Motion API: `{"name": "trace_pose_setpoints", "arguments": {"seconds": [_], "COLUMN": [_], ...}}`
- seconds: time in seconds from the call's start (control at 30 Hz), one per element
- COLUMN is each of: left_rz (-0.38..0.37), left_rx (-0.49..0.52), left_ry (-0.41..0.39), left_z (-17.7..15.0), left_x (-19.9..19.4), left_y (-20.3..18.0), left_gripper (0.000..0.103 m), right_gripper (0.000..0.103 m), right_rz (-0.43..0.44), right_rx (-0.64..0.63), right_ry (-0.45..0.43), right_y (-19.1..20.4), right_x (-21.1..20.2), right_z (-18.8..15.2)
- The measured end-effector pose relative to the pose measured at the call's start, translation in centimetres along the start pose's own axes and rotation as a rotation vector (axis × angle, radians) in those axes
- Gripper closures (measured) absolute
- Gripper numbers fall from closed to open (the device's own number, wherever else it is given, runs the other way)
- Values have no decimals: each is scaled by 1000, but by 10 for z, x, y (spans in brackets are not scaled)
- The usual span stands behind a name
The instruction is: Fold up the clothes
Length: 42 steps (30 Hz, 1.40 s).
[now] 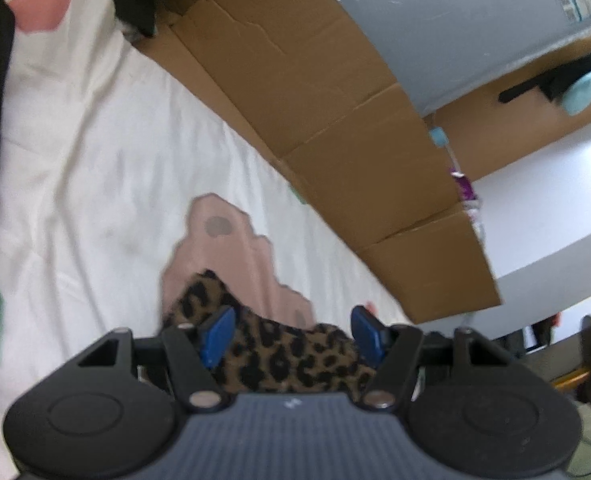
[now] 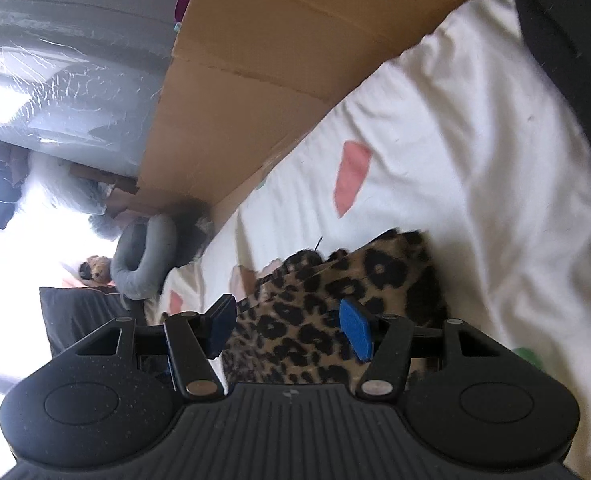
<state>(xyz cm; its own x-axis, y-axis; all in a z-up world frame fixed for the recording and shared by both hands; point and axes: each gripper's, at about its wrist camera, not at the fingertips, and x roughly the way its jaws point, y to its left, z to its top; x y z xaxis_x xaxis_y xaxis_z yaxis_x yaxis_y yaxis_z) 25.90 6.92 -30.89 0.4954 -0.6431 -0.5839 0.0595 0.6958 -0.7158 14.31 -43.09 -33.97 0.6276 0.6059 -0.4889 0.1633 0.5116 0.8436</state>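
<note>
Room: white bed sheet (image 1: 95, 168) with pink and green shapes, brown cardboard box (image 1: 335, 128) along its far side, grey wrapped thing behind the box.
Left gripper (image 1: 293, 330): blue pads spread wide, nothing pinched, leopard cloth (image 1: 287, 356) lying between and under them.
Right gripper (image 2: 291, 330): blue pads spread wide too, nothing pinched, same leopard cloth (image 2: 335, 304) between them.
Where the cloth is: on the sheet, bunched up in a heap, close under both tools, near the box side of the bed.
How it will feel: looks soft and light, floppy, will sag and slide, not breakable.
Where to grab: an edge or corner, one for each tool; edges hard to pick out in the heap, pictures a bit blurry.
Step now: probably about to pinch the cloth and spread it flat; no fold made yet.
Bed: soft and wrinkly, sheet could get pinched along with the cloth.
Farther off: grey ring pillow (image 2: 143, 256) and small brown toy (image 2: 95, 268) past the bed end, bright light there.
</note>
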Motion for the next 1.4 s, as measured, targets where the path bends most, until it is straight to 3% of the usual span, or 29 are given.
{"name": "trace_pose_setpoints", "arguments": {"seconds": [0.3,0.5,0.67,0.83,1.13,1.2,1.3,1.37,1.4], "left_rz": [179,239,269,305,296,295,296,300,300], "left_rx": [141,240,283,298,308,309,315,331,338], "left_ry": [48,106,127,134,95,101,99,92,93], "left_z": [7,4,1,0,5,6,7,8,8], "left_x": [12,28,40,47,41,42,43,44,46], "left_y": [10,9,8,8,6,6,6,5,5], "left_gripper": [37,41,52,88,97,97,88,83,81], "right_gripper": [40,42,64,101,103,103,100,86,74], "right_rz": [-155,-244,-300,-356,-353,-342,-358,-372,-378], "right_rx": [-87,-153,-222,-290,-313,-316,-308,-302,-306], "right_ry": [-34,-37,-25,-14,-42,-37,-26,-20,-23], "right_y": [-12,-14,-7,-1,3,4,5,3,3], "right_x": [-10,-6,3,11,4,3,5,6,6], "right_z": [4,4,4,5,7,7,5,5,4]}}
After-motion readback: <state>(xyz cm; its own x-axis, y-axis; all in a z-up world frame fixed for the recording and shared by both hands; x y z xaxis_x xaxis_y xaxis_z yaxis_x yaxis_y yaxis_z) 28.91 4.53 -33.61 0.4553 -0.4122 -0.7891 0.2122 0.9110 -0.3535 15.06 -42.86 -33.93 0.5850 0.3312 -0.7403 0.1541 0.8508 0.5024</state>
